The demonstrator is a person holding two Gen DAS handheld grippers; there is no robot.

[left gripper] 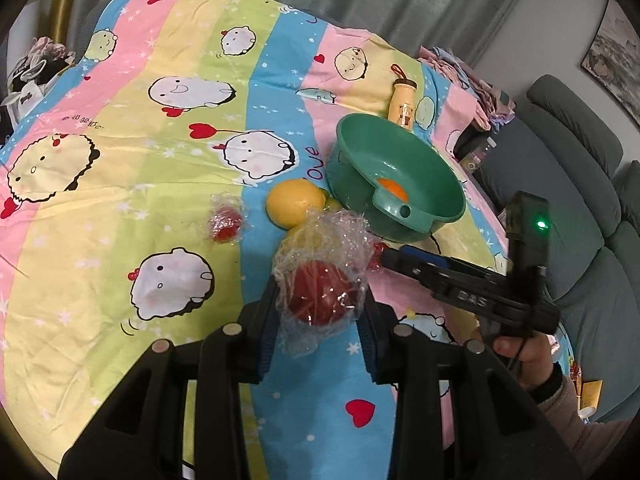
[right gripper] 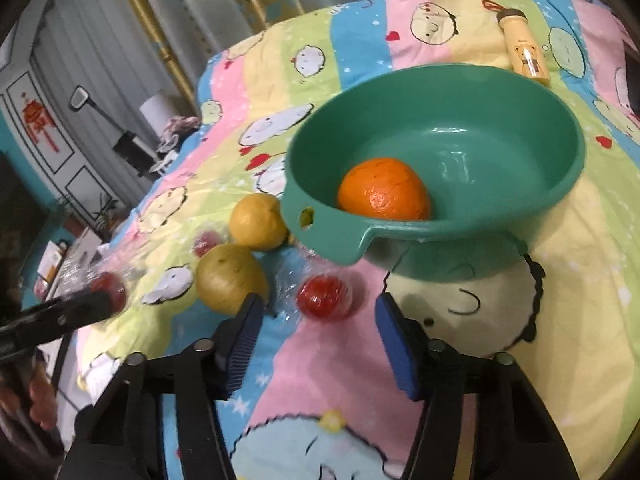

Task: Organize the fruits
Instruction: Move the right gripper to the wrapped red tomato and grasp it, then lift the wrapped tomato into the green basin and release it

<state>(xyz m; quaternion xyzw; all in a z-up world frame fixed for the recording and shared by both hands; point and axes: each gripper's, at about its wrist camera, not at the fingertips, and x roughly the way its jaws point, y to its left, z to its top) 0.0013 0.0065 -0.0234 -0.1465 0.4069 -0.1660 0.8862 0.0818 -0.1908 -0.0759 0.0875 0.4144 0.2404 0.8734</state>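
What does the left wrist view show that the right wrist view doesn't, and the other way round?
Only the left wrist view: the left gripper shut on a plastic-wrapped red fruit, and a grey sofa. Only the right wrist view: the right gripper with jaws apart just short of another wrapped red fruit, and a greenish-yellow fruit in full. Both: the green basin holding an orange, a yellow fruit and a small bottle.

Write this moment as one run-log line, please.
left tool: shut on wrapped red fruit | right tool: open | green basin: one orange
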